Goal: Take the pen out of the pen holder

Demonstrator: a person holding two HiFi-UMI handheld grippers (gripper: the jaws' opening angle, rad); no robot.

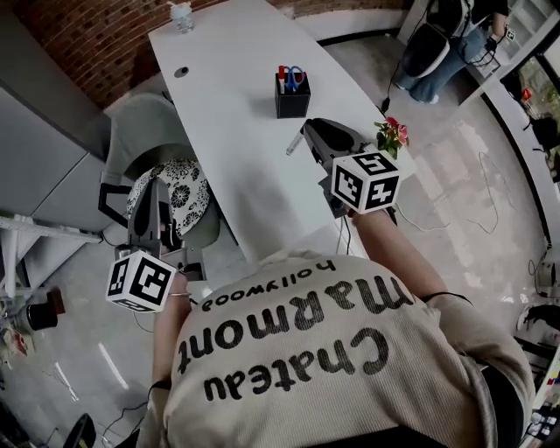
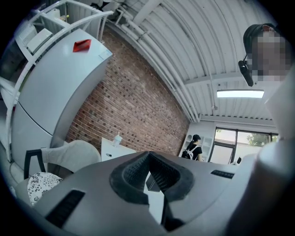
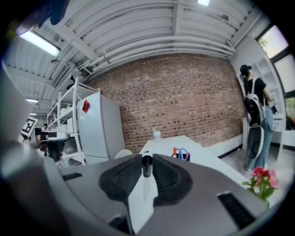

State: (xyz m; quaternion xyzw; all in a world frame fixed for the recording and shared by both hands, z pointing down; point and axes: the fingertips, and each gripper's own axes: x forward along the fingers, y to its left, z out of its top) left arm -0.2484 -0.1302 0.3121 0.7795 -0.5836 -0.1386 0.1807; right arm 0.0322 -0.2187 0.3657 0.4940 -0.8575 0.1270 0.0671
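White table (image 1: 234,162) carries one black pen holder (image 1: 292,98), and the pen (image 3: 146,166) is out of it. The right gripper (image 3: 147,159) has its jaws closed on the pen, whose dark end stands up between the ribbed pads in the right gripper view. In the head view the pen pokes out sideways from that gripper, over the table, nearer the person than the holder and apart from it. The left gripper (image 2: 149,156) hangs off the table's left side above a grey chair (image 1: 153,118); its jaw tips meet with nothing between them.

Readable writing is only on the person's shirt (image 1: 289,376): "Chateau Marmont" in large black letters and "Hollywood" smaller, upside down to the head camera. Each gripper bears one marker cube (image 1: 367,181) with black-and-white squares, two in all. A red label (image 3: 85,106) sits on the white fridge (image 3: 99,129); its print is too small to read.

The holder shows a red-topped thing and blue scissor loops; what else is in it I cannot tell. The jaws hide the pen's lower part. One clear bottle (image 1: 181,16) stands at the table's far end, cut by the frame's top edge. One bunch of pink flowers (image 1: 393,133) sits just beside the right gripper. One patterned cushion (image 1: 184,188) lies on the chair, partly behind the left gripper. One other person (image 1: 442,39) stands far off, cut off at the top.
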